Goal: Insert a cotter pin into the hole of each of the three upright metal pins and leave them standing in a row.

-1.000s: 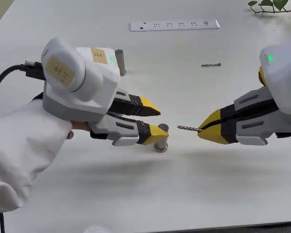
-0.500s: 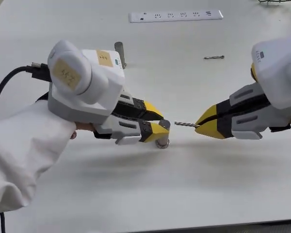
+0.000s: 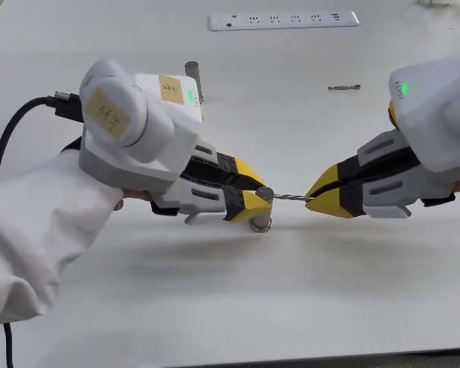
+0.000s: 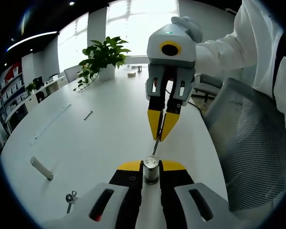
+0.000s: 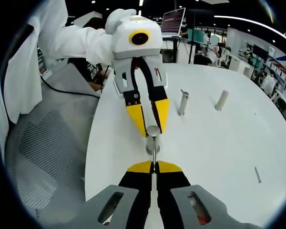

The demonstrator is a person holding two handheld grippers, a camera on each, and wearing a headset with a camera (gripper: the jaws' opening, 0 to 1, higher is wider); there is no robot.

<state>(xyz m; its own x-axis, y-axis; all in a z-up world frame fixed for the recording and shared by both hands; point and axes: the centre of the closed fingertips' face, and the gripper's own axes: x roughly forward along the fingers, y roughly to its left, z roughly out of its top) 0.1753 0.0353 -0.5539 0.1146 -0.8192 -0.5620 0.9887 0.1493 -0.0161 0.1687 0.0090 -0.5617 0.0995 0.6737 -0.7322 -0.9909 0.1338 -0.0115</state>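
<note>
In the frame's centre the left gripper (image 3: 253, 198) clamps the short upright grey metal pin (image 3: 260, 223), and the right gripper (image 3: 316, 201) pinches the thin silver cotter pin (image 3: 291, 197), seemingly light, stiff and slippery, best held near its rear end.

On the desk (image 3: 238, 299), an upright metal pin (image 3: 263, 223) stands between the left gripper (image 3: 253, 196) jaws. From its right, the right gripper (image 3: 316, 201) pinches a cotter pin (image 3: 291, 197) that reaches the pin's top. Behind lie a second pin (image 3: 192, 73), a loose cotter pin (image 3: 344, 87) and a power strip (image 3: 284, 20).
</note>
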